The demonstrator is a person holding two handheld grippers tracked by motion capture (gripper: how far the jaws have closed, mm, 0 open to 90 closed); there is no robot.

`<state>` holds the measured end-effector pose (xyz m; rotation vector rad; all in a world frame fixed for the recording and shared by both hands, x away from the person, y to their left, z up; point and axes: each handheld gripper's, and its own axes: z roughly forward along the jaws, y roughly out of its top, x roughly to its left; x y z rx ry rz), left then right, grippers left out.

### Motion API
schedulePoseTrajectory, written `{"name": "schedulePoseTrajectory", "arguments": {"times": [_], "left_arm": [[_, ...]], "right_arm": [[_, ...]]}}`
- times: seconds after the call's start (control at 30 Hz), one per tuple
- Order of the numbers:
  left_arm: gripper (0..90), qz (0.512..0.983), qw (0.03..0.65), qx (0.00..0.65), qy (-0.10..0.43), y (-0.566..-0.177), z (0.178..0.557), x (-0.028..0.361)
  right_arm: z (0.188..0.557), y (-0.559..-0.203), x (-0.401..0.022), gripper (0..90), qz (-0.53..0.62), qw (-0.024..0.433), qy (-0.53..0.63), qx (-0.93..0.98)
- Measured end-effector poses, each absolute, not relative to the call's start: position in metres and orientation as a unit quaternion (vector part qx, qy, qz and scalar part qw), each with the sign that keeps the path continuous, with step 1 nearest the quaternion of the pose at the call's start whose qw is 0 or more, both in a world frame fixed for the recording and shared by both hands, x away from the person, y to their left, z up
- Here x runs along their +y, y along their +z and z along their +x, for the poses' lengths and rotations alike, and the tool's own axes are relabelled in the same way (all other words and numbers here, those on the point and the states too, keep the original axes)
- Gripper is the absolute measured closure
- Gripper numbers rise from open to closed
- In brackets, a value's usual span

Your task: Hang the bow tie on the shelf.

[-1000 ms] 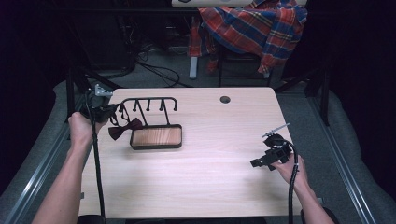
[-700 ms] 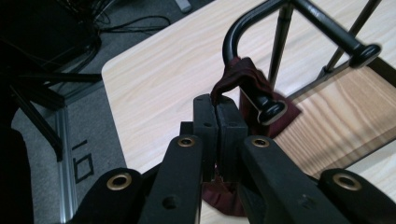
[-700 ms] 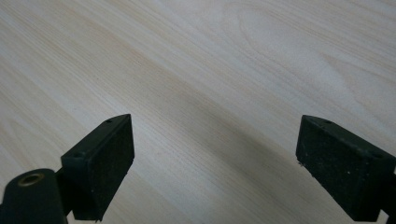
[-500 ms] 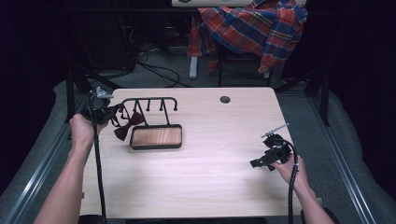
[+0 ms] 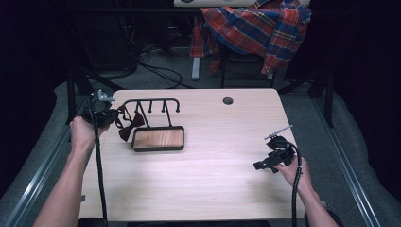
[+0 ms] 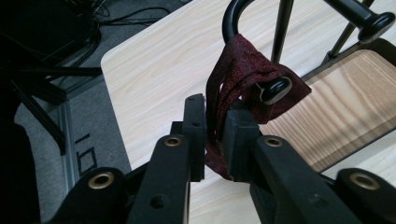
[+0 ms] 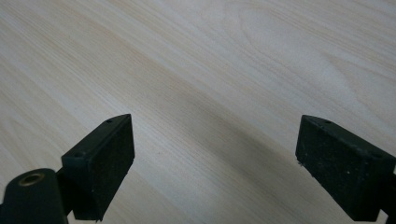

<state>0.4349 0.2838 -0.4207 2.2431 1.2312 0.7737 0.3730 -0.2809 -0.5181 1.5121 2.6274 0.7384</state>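
Reaching in from the near edge of the pale wooden worktop (image 5: 198, 189), the person's two forearms leave the whole broad middle of the board bare. The right hand-held gripper (image 5: 263, 165) hovers close to the near right side, its jaws spread wide over plain wood grain with nothing between them. At the far left corner, the left hand-held gripper (image 6: 214, 133) stands narrow around the dark red fabric bow tie (image 6: 243, 74); its jaws have just been opening, and a sliver of gap shows at the left pad while the cloth hangs between them. That bow tie is draped over an end knob of the black metal peg rack (image 5: 151, 105), just beside the worktop's left edge. The rack rises from a black-rimmed tray with a wooden floor (image 5: 158, 138). Farther back sits a small round grommet hole (image 5: 228, 100). Beyond the far edge hangs a red and blue plaid shirt (image 5: 257, 28). No readable writing appears anywhere.
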Motion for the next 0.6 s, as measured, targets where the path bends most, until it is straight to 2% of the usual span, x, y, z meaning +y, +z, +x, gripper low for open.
{"name": "schedulePoseTrajectory", "arguments": {"times": [0.1, 0.13, 0.17, 0.3, 0.6], "left_arm": [[73.2, 0.816, 0.226, 0.452, 0.281, -0.4203, 0.4344, 0.2848], [66.2, 0.815, 0.222, 0.454, 0.283, -0.4202, 0.4343, 0.2849], [66.2, 0.813, 0.219, 0.457, 0.286, -0.4201, 0.4341, 0.2851], [50.3, 0.807, 0.216, 0.467, 0.289, -0.4194, 0.4329, 0.287], [30.2, 0.801, 0.236, 0.48, 0.269, -0.4155, 0.4278, 0.2908]], "right_arm": [[0.3729, -0.518, -0.281, 11.2, 0.486, 0.01, 0.236, 0.841], [0.373, -0.5181, -0.2809, 11.2, 0.485, 0.011, 0.237, 0.842], [0.373, -0.5181, -0.2809, 11.2, 0.485, 0.011, 0.237, 0.842], [0.3729, -0.5184, -0.2809, 11.2, 0.485, 0.01, 0.24, 0.841], [0.3729, -0.5182, -0.2806, 11.2, 0.484, 0.008, 0.239, 0.842]]}}
